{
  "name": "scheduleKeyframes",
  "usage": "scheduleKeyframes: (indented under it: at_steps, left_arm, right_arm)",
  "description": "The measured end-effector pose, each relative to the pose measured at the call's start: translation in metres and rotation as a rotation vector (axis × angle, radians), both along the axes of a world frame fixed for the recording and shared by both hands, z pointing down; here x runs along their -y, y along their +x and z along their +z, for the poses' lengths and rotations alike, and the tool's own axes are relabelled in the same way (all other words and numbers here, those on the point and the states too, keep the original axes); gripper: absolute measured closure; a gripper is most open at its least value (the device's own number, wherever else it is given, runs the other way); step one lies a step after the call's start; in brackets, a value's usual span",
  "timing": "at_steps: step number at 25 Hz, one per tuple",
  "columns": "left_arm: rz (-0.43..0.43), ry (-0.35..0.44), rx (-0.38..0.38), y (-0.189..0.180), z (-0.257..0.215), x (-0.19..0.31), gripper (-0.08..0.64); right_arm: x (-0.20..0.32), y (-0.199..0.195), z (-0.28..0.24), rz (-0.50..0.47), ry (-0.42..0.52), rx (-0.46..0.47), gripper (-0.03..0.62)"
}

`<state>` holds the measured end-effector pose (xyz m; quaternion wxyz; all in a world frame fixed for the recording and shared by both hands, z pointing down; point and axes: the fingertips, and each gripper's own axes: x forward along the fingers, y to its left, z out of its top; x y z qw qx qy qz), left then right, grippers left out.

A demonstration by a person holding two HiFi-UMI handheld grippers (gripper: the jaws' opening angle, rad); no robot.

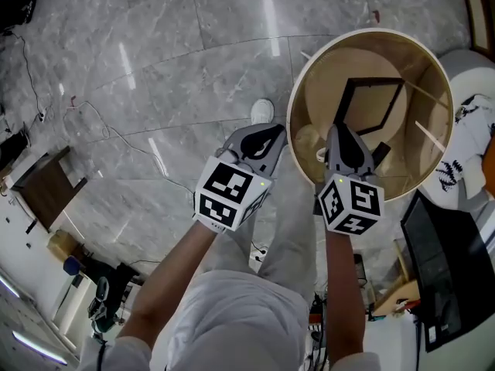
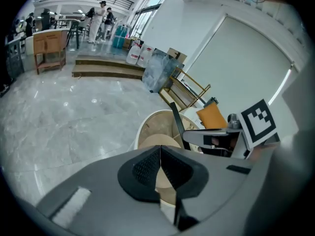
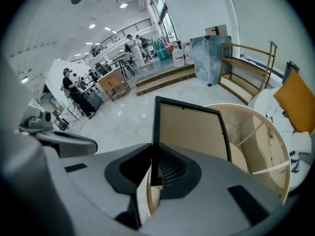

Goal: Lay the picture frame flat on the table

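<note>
The picture frame [image 1: 371, 103], black-edged with a tan back, stands tilted over the round wooden table [image 1: 298, 91]. My right gripper [image 1: 340, 130] is shut on its near left edge. In the right gripper view the frame [image 3: 192, 132] rises upright out of the right gripper [image 3: 152, 166], above the tabletop [image 3: 266, 146]. My left gripper [image 1: 267, 141] hangs shut and empty over the floor, just left of the table's rim. The left gripper view shows that left gripper [image 2: 160, 161] with its jaws pressed together and the frame's edge [image 2: 176, 119] beyond.
A white seat [image 1: 464, 130] with dark print and an orange cushion [image 3: 295, 100] lie right of the table. A dark screen [image 1: 441, 269] sits at lower right. My shoe [image 1: 261, 112] stands by the table's left side. Cables and a wooden stand [image 1: 46, 184] are on the marble floor at left.
</note>
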<state>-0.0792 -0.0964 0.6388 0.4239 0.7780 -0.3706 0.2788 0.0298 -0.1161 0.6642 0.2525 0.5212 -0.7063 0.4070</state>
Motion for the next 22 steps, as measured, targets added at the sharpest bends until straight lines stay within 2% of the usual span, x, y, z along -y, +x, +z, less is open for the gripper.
scheduleKeyframes:
  at_steps: [14,22]
  left_arm:
    - [-0.025,-0.040,-0.010,-0.003,0.059,-0.001,0.555]
    - [-0.029,-0.060,-0.003,-0.013,0.074,-0.012,0.555]
  right_arm:
    - [-0.008,-0.021,0.089,0.041,-0.100,-0.001,0.555]
    - [-0.009,-0.036,0.123,0.038,-0.141,-0.025,0.557]
